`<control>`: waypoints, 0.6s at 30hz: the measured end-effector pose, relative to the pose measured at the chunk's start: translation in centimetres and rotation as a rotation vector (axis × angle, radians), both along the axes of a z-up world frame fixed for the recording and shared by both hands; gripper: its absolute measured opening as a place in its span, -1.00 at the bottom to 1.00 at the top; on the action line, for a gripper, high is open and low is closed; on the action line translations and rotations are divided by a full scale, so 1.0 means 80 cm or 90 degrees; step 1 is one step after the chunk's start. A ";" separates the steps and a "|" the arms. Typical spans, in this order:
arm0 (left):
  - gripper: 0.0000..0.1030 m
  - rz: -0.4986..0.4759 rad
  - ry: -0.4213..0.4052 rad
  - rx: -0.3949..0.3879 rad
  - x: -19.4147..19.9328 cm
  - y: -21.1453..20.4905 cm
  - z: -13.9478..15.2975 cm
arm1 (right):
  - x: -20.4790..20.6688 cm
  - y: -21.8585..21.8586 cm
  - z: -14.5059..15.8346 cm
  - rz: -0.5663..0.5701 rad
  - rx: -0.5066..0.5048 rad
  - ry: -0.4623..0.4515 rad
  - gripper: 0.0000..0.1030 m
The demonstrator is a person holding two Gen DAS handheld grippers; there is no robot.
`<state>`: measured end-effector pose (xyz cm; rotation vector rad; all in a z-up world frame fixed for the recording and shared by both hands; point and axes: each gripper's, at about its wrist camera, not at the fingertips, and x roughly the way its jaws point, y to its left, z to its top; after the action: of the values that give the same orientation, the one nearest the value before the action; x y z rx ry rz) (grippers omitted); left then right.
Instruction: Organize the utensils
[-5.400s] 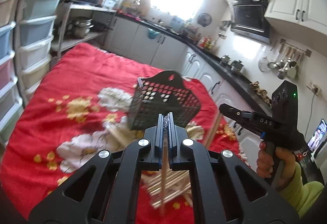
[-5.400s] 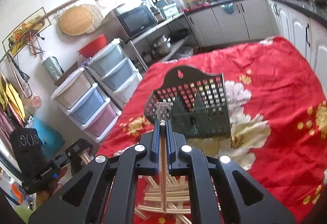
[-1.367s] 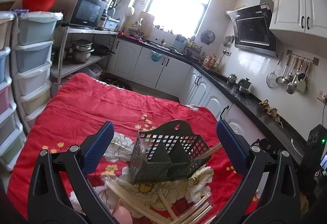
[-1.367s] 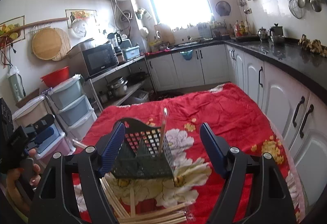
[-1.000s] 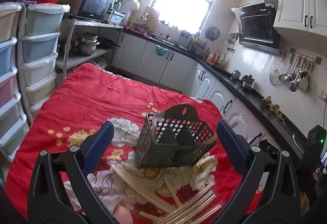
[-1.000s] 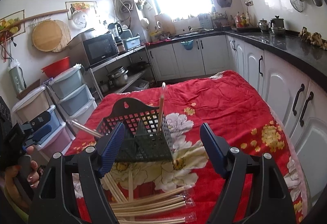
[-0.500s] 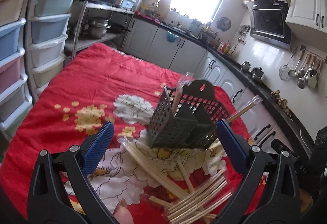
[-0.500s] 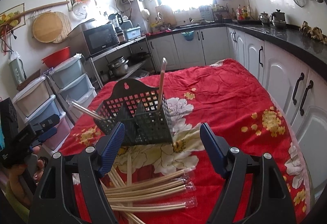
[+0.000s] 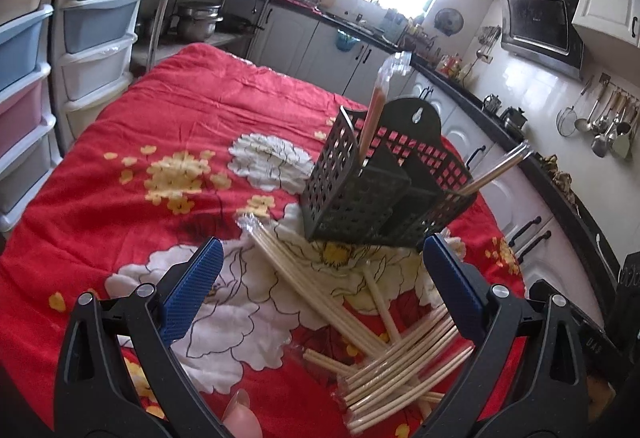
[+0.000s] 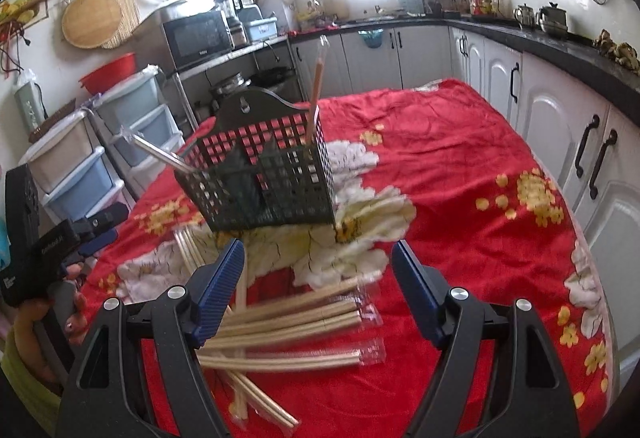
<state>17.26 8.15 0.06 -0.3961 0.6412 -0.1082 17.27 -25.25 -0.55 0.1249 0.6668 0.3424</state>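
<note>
clearly we had both tools over the pile, each with its jaws spread wide and nothing between the pads. going left to right: our left gripper [image 9: 320, 292] hung over the near left of the red flowered cloth [image 9: 168, 110], where a long bundle of wrapped chopsticks [image 9: 304, 278] ran diagonally toward the black holder [image 9: 380, 190]; we judged that bundle lay loose there because it was yet to be sorted. the holder stood in the middle of the cloth, tipped a little, its tall hanging back on the far side and its lower front toward us, so that sticks could be dropped in from the near side. one wrapped stick [image 9: 374, 114] stood nearly upright in its left compartment in this view and another stick [image 9: 496, 170] leaned out over its right wall. to the right, our right gripper [image 10: 318, 288] was poised over the second heap of chopsticks [image 10: 296, 322], which lay roughly crosswise, so we judged a pick from the side would suit it. on writing: the other tool's body, seen at the left edge of the right camera, carried small white lettering too blurred for us to read; the microwave's badge was likewise illegible.
</note>
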 end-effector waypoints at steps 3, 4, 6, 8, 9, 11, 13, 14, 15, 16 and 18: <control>0.79 -0.005 0.012 -0.005 0.002 -0.001 -0.008 | -0.003 -0.003 -0.014 -0.007 -0.004 0.020 0.43; 0.79 -0.006 0.018 -0.005 0.003 -0.002 -0.012 | -0.004 -0.004 -0.019 -0.010 -0.003 0.027 0.43; 0.79 -0.008 0.026 -0.006 0.005 -0.002 -0.018 | -0.005 -0.005 -0.027 -0.014 -0.006 0.041 0.43; 0.79 -0.008 0.034 -0.008 0.006 -0.002 -0.023 | -0.006 -0.007 -0.037 -0.017 -0.008 0.056 0.43; 0.79 -0.008 0.038 -0.009 0.006 -0.002 -0.025 | -0.007 -0.007 -0.040 -0.017 -0.009 0.061 0.43; 0.79 -0.009 0.048 -0.014 0.009 0.000 -0.032 | -0.008 -0.009 -0.050 -0.016 -0.014 0.074 0.43; 0.67 -0.010 0.058 -0.021 0.012 0.002 -0.040 | -0.008 -0.012 -0.057 -0.018 -0.011 0.086 0.42; 0.62 -0.009 0.065 -0.023 0.014 0.003 -0.044 | -0.008 -0.013 -0.061 -0.019 -0.009 0.092 0.40; 0.53 -0.008 0.072 -0.026 0.016 0.005 -0.048 | -0.008 -0.014 -0.064 -0.019 -0.009 0.096 0.36; 0.47 -0.008 0.080 -0.033 0.019 0.007 -0.053 | -0.007 -0.015 -0.068 -0.019 -0.008 0.102 0.31; 0.35 -0.009 0.096 -0.046 0.026 0.010 -0.062 | -0.006 -0.016 -0.076 -0.019 -0.008 0.115 0.26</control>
<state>19.31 8.99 -4.89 -0.4731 0.7912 -0.1167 16.76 -26.53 -6.59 0.1558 0.8446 0.3001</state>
